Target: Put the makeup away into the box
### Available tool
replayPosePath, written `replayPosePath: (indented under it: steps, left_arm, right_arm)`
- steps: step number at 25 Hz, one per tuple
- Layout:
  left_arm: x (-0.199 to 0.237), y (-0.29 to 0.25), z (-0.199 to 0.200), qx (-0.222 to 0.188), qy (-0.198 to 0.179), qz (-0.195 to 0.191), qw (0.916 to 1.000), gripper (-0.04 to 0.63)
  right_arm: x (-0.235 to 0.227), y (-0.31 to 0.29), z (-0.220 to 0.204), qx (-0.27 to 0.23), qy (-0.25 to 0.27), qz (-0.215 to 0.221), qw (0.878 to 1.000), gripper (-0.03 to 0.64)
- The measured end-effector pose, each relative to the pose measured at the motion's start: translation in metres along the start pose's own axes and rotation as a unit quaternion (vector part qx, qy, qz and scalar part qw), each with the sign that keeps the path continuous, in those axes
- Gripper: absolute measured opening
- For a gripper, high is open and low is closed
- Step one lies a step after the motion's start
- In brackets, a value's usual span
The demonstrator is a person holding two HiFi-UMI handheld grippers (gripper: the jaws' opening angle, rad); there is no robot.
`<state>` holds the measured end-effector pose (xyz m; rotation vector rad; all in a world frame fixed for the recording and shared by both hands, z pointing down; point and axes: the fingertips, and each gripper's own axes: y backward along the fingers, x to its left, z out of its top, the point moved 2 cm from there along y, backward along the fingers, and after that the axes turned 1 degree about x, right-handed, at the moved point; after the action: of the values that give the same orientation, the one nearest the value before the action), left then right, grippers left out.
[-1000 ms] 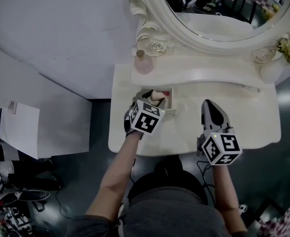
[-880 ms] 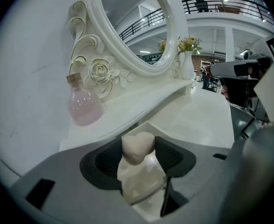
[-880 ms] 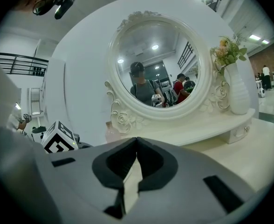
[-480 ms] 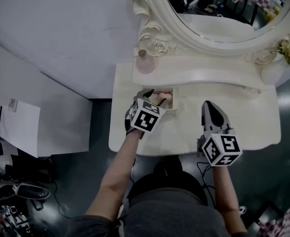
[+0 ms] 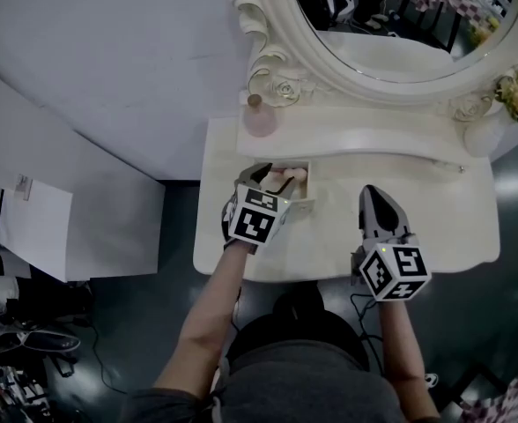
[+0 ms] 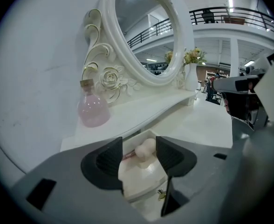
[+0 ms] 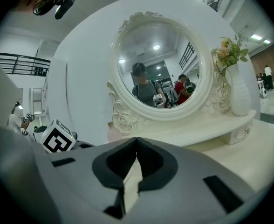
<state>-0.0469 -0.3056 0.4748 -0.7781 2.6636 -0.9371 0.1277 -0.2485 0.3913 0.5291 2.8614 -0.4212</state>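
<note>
**Left claw releasing makeup into box**

1. Far left: a pink bottle (image 5: 258, 117) stands on the raised shelf under the mirror (image 5: 391, 16). It plays no part in this step.

2. Left claw (image 5: 275, 178): it points down into the open box (image 5: 310, 186), which sits on the counter (image 5: 435, 223) just below the shelf. The jaws have just been opening and stand wide apart. In the left gripper view a pale, rounded makeup piece (image 6: 145, 149) shows between them, but it lies inside the box and neither pad presses on it. A thin reddish item lies beside it in the box.

3. Step in hand, by judgement: the release is complete and the makeup is stowed.

4. Right claw (image 5: 371, 189): it is parked level over bare counter, well apart from the box. Its jaws are closed tip to tip, with nothing between them.

5. Far right: a vase (image 5: 481, 130) of flowers stands on the shelf end.

6. Next move, by judgement: lift the left claw straight out, jaws kept wide, so that neither pad catches the box wall or drags the makeup out. No further makeup shows on the counter. Whether the box has a lid to shut cannot be told.
</note>
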Motion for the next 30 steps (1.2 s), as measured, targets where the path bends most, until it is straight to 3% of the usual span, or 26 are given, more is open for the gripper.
replayPosePath:
  steps: [7, 23, 30]
  left_arm:
    - [0.006, 0.024, 0.018, -0.066, 0.027, 0.017, 0.9973, 0.217]
    - [0.023, 0.075, 0.012, -0.135, 0.081, 0.075, 0.9847, 0.102]
    - [0.028, 0.093, 0.004, -0.157, 0.107, 0.081, 0.9784, 0.045]
  right_arm:
    - [0.005, 0.0, 0.006, -0.007, 0.004, 0.01, 1.0, 0.005]
    - [0.032, 0.001, 0.013, -0.015, 0.024, 0.044, 0.999, 0.005]
    - [0.042, 0.006, 0.013, -0.015, 0.03, 0.048, 0.998, 0.005]
